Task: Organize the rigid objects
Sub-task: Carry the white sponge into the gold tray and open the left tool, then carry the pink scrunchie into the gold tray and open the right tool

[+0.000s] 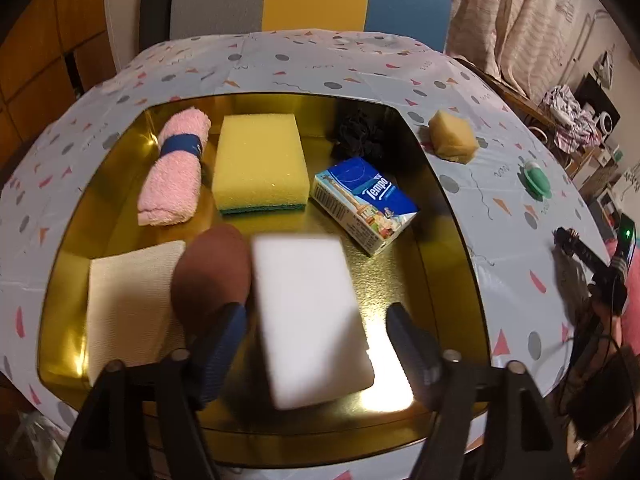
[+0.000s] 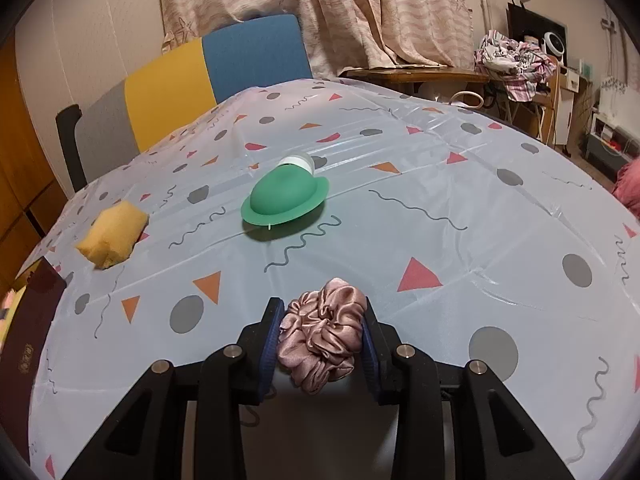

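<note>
The left tool [image 1: 316, 328] stood with its jaws wide apart over the gold tray [image 1: 420, 184], a white foam block [image 1: 312, 320] lying on the tray floor between them; neither pad pressed on it. Just left of the block sat a brown egg-shaped sponge [image 1: 212, 276], touching the left finger, and beyond that a folded white cloth [image 1: 128, 300]. Farther back in the tray lay a rolled pink towel [image 1: 172, 168], a yellow sponge [image 1: 260, 164], a tissue pack [image 1: 364, 200] and a dark scrunchie [image 1: 360, 136].

The right tool [image 2: 322, 340] was clamped on a pink satin scrunchie [image 2: 324, 336] (its folds bulged out past both pads), low over the patterned counter [image 2: 480, 220]. Ahead of it on the counter rested a green domed item [image 2: 284, 200] and, well to the left, a yellow sponge chunk [image 2: 112, 236].
</note>
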`<state>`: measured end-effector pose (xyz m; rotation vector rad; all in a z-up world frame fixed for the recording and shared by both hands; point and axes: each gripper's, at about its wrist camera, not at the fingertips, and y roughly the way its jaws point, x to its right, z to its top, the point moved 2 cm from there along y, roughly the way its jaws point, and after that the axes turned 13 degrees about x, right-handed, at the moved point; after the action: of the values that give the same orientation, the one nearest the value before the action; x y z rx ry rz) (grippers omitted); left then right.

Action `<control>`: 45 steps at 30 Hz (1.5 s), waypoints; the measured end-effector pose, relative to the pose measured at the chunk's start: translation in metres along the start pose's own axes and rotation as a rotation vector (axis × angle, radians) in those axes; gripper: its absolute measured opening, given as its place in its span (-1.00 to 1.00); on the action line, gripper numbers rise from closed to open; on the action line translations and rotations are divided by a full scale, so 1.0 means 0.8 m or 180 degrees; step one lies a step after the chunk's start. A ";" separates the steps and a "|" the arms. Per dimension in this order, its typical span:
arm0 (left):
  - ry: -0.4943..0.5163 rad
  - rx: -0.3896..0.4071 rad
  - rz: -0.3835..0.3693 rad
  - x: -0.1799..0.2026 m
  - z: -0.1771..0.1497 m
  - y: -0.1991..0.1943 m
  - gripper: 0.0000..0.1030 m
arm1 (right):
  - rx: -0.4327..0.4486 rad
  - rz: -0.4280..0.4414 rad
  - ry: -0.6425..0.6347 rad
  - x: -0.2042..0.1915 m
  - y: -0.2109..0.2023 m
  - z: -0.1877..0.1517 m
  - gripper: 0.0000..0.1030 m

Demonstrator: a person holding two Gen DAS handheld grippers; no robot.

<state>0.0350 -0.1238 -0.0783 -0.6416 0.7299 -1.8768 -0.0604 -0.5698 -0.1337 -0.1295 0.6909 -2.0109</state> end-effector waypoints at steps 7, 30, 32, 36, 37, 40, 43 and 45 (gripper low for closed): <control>-0.0156 0.0135 -0.0316 -0.011 -0.001 -0.026 0.49 | -0.0007 -0.0043 -0.0085 -0.004 -0.004 0.002 -0.29; -0.0464 0.0622 -0.0369 -0.067 -0.009 -0.075 0.49 | -0.0329 0.1866 0.0158 -0.237 -0.142 -0.018 -0.29; -0.0524 0.0638 -0.0314 -0.080 -0.010 -0.076 0.49 | -0.0430 0.2063 -0.0034 -0.279 -0.151 -0.024 -0.29; -0.0699 0.0660 -0.0273 -0.105 -0.014 -0.079 0.49 | -0.0586 0.2216 -0.0473 -0.346 -0.158 -0.041 -0.29; -0.0743 0.0665 -0.0278 -0.110 -0.015 -0.080 0.49 | -0.0593 0.2229 -0.0565 -0.356 -0.159 -0.044 -0.29; -0.0793 0.0665 -0.0260 -0.120 -0.017 -0.081 0.49 | -0.0644 0.2217 -0.0964 -0.394 -0.159 -0.058 -0.24; -0.0795 0.0679 -0.0253 -0.123 -0.018 -0.085 0.49 | -0.0640 0.2144 -0.1284 -0.410 -0.155 -0.067 -0.18; -0.0799 0.0704 -0.0244 -0.125 -0.017 -0.088 0.49 | -0.0633 0.2037 -0.1488 -0.417 -0.153 -0.075 0.09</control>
<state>0.0207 -0.0053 -0.0481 -0.7533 0.3348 -1.8703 -0.0014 -0.2228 -0.0575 -0.4246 0.5370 -1.2354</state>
